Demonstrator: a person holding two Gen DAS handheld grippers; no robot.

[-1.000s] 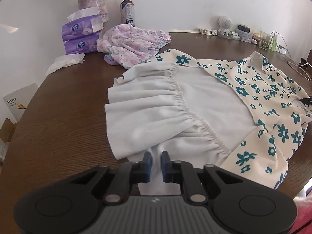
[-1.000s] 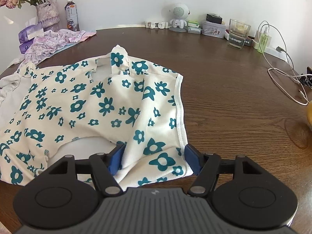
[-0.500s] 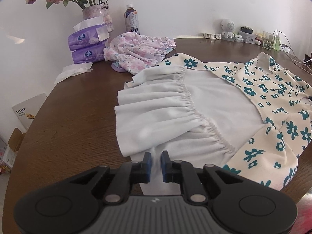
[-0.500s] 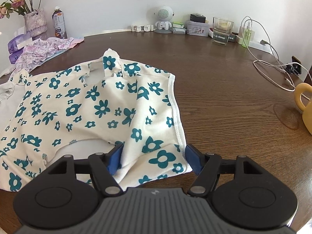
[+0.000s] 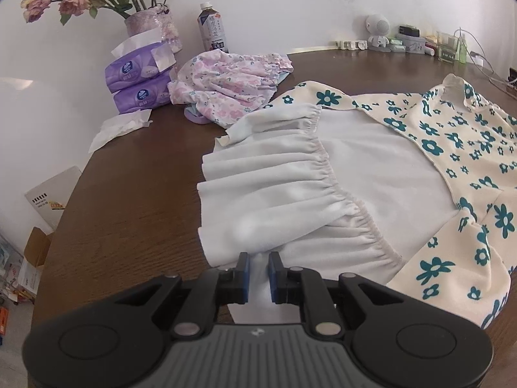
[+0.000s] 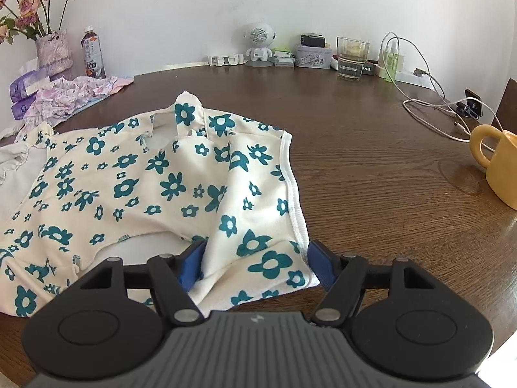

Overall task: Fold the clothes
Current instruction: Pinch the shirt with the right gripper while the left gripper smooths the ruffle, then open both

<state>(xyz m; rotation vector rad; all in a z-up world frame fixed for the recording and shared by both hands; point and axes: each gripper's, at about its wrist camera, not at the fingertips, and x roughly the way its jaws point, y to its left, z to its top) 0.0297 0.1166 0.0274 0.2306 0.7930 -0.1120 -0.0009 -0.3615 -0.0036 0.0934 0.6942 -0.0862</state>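
Left gripper (image 5: 258, 271) pinched nearly together on a strip of the white ruffled hem of the dress (image 5: 339, 174), blue pads tight against the fabric at the near table edge. Right gripper (image 6: 255, 265) spread wide, pads either side of a bunched corner of the flowered top half of the same dress (image 6: 168, 181), cloth lying loose between them and not squeezed; contact of the pads with the cloth hard to judge. Garment spread flat across the brown wooden table (image 6: 371, 168), white skirt toward the left side, cream part with teal flowers toward the right, one strap standing up at the far edge. Beyond the skirt, a crumpled pink floral garment (image 5: 226, 84), just beside two stacked purple tissue packs (image 5: 139, 84), with a vase of roses (image 5: 152, 22) and a drink bottle (image 5: 213, 29) behind. Loose tissue (image 5: 119, 126) on the table left of the skirt. On the right side, well apart from the dress, a yellow mug (image 6: 497, 165), white cables (image 6: 433, 113), a glass (image 6: 352, 58) and a small white robot figure (image 6: 258, 42) along the wall.
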